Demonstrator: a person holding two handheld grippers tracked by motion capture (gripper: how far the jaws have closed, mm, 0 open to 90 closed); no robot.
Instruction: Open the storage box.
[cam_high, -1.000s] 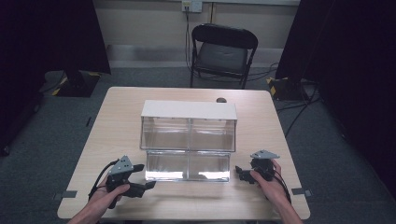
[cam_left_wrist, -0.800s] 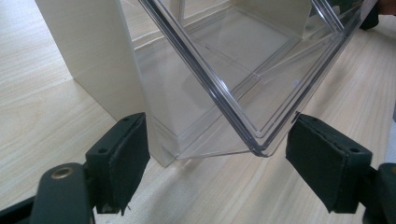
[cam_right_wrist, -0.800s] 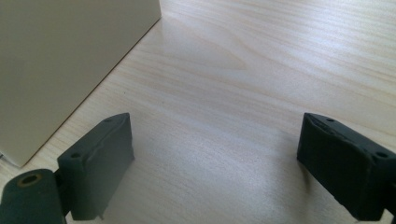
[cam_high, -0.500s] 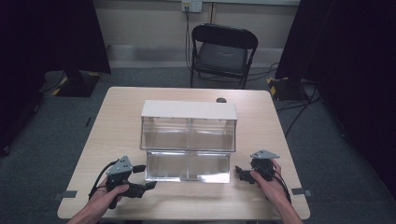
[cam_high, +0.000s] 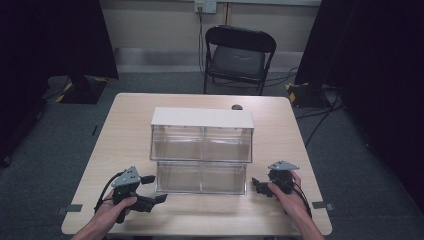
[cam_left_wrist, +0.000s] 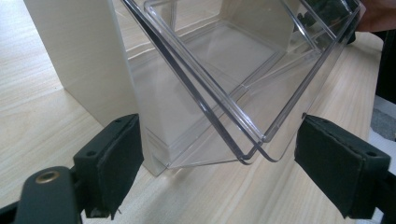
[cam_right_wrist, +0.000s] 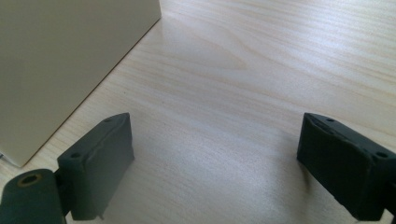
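On the tabletop (cam_high: 125, 130) stands a clear bin (cam_high: 201, 177): rigid, slick, light, best pinched at its front lip. Left claw (cam_left_wrist: 219, 158), just opening, and right claw (cam_right_wrist: 212, 158) both gape, empty.

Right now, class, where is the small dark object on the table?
In the high view, the small dark object lies near the table's far edge, just behind the white-topped clear box, toward its right end.

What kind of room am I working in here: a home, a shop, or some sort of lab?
Most likely a lab or recording studio rather than a home. Black curtains hang at both sides, cables trail over grey carpet, and a lone folding chair stands behind the wooden table, which carries a clear-drawer organizer.
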